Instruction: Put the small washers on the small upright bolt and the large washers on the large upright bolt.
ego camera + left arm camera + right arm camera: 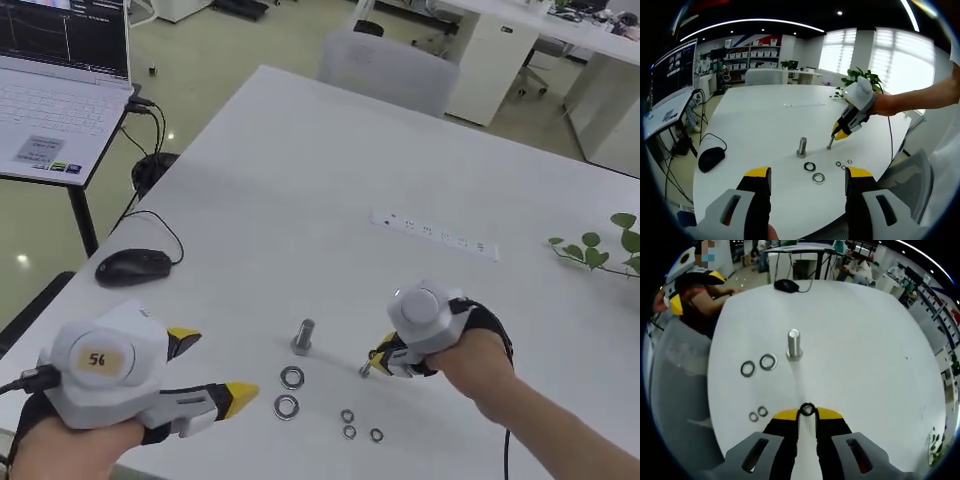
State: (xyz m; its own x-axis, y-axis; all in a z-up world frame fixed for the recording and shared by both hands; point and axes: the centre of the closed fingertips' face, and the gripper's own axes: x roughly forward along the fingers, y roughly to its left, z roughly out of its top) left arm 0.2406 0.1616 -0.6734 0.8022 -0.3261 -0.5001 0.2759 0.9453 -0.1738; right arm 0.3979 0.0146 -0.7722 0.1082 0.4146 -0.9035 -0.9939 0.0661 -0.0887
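Jaws pressed almost together, the right hand-held gripper (807, 414) pinches a small ring at its yellow tips, by its look a small washer (807, 409), its face turned toward the gripper's own camera. Seen from the head view, the gripper slants down and toward the person's left from the hand (470, 350), tips just above the small bolt (365, 370), which stands upright on the white surface (330, 200). The bolt lies straight ahead of the tips along the jaws' line, its long axis vertical, so the coming move looks to turn on lining the washer's hole with that axis before lowering; whether the ring already touches the bolt's top cannot be told. Just beside it stands the taller large bolt (303, 337), with two large washers (292, 377) lying flat in front of it and three small washers (349, 431) in a loose cluster nearer the person. The left hand-held gripper (809, 173) hangs low at the near edge, jaws spread and empty, pointing toward the large washers but well apart from them; of the two, the right is far nearer the small bolt.
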